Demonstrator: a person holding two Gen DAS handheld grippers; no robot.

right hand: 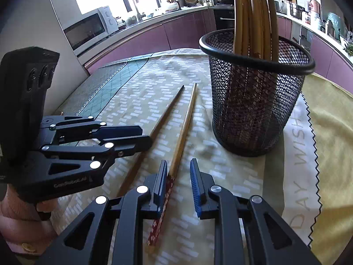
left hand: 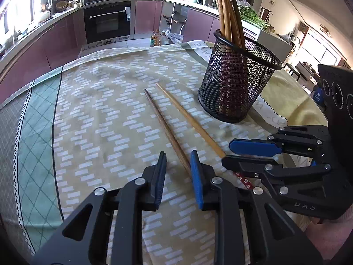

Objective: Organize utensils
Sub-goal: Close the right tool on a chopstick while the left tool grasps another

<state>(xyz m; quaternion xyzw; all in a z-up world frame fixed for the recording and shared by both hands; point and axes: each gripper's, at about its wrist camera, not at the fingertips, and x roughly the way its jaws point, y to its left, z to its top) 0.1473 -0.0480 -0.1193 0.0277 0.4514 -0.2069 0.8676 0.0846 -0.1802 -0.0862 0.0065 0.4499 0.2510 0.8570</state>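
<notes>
While several chopsticks are already standing upright in the black mesh holder, two more are still lying side by side on the cloth-covered surface, so the organizing is looking only partly done, with at least this pair left to lift and drop in. The dark chopstick is running forward from the left claw, its near end passing between the two jaws; they are standing a little apart, and from its own camera neither pad seems to be pressing the stick yet, though the view from the other side makes them look nearly together. The light chopstick is stretching ahead of the right claw, its red patterned end lying against the left-hand pad while the right-hand pad is sitting clear of it, so this claw is also narrowly apart rather than clamped. The holder is standing ahead and to the right of both claws, near the sticks' far tips but not touching them. Its contents are cut off at the top of both views, the mesh is blurring their lower ends, and the dark stick's near end is hiding under the left claw.
</notes>
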